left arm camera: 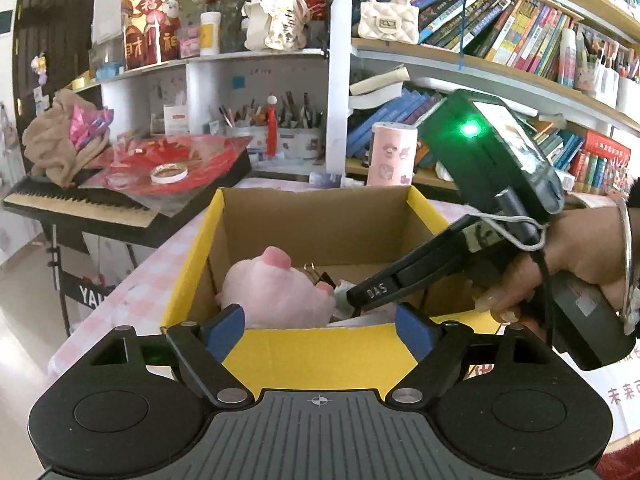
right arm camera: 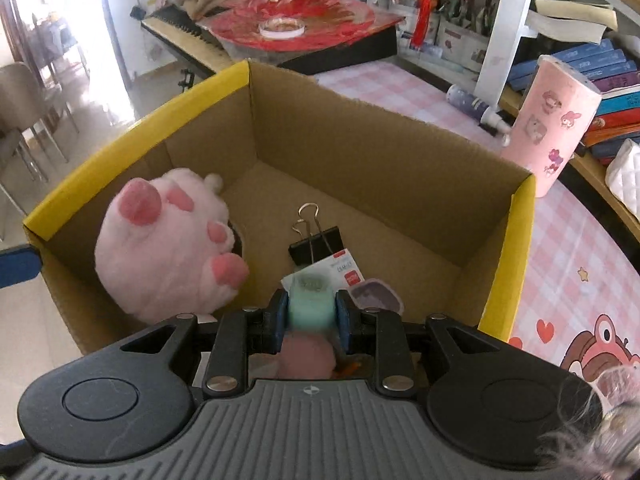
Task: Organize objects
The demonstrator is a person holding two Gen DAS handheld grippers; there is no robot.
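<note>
Jaws around half-hidden mint-and-pink object (right arm camera: 311,309)

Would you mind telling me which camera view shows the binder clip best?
The right wrist view: the binder clip lies in plain sight on the box floor, black body and wire handles both visible. In the left wrist view only its wire handles peek out behind the plush paw.
</note>
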